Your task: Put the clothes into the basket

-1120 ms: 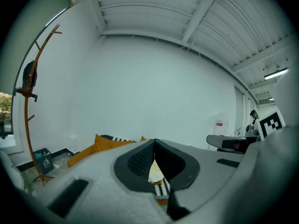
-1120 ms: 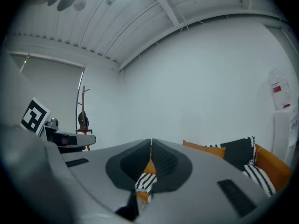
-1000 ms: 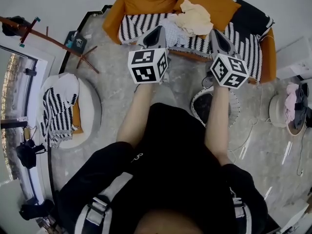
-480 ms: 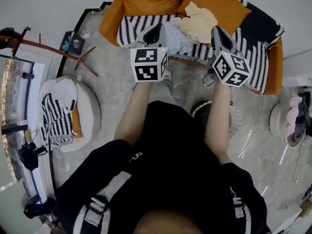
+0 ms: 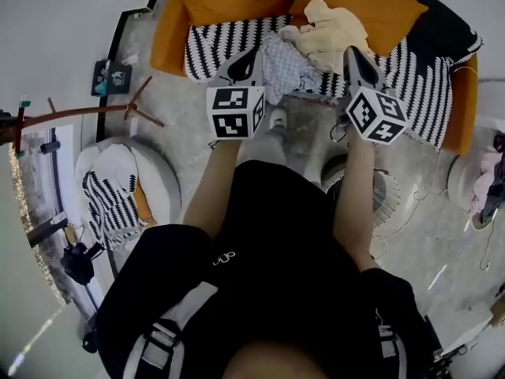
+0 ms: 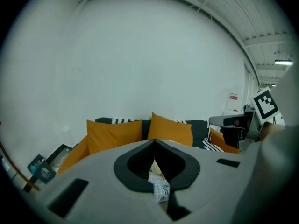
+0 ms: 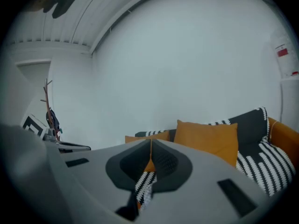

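Sofa (image 5: 454, 93) closer than earlier; we've carried both grippers forward, tips now at heap. Left gripper (image 5: 252, 56) and right gripper (image 5: 352, 54): jaws together, nothing held. Checked garment (image 5: 288, 68) lies between them on striped throw (image 5: 213, 42), cream garment (image 5: 335, 31) touching it, far right. Basket (image 5: 388, 196) on floor, near right, beside right forearm. We judge clothes light, limp, likely to trail; best pinch raised bunched fold, not flat edge.
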Action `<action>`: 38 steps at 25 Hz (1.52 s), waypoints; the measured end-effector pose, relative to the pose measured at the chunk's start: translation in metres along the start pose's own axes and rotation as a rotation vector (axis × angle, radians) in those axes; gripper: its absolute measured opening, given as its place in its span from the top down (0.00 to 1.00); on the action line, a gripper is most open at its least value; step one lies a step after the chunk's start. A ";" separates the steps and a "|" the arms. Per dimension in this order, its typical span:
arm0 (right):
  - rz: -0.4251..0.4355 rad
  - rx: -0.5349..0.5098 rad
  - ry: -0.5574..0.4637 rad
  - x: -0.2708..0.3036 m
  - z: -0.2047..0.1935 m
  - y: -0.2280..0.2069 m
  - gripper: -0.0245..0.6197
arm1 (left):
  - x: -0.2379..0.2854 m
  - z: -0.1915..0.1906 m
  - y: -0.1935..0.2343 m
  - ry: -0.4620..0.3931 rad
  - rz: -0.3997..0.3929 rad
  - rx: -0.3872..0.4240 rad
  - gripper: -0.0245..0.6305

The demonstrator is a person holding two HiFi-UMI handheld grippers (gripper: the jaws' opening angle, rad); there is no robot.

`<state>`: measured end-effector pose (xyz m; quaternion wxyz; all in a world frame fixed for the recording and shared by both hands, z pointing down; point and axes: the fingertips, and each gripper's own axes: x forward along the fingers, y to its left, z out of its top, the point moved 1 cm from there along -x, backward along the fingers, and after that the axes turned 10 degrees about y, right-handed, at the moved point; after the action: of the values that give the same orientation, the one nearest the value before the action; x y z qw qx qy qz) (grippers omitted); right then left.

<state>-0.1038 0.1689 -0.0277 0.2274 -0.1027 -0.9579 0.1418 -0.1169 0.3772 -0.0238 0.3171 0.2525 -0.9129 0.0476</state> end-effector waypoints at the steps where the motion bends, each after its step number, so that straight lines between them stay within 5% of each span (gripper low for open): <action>1: -0.006 0.002 0.016 0.012 0.000 -0.005 0.94 | 0.011 -0.004 0.009 0.024 0.001 -0.014 0.95; 14: -0.050 0.071 0.256 0.097 -0.066 -0.034 0.94 | 0.130 -0.028 0.027 0.206 -0.086 -0.047 0.95; 21: -0.042 0.100 0.363 0.127 -0.139 -0.056 0.94 | 0.184 -0.082 0.019 0.331 -0.089 0.086 0.95; 30: -0.060 0.174 0.496 0.158 -0.238 -0.063 0.94 | 0.246 -0.148 0.027 0.432 -0.155 0.103 0.95; 38: -0.051 0.205 0.607 0.197 -0.317 -0.083 0.94 | 0.304 -0.201 0.058 0.491 -0.133 0.083 0.95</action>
<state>-0.1400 0.2140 0.3500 0.5155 -0.0926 -0.8292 0.1949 -0.2377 0.3465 0.3231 0.5209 0.3058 -0.7873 0.1239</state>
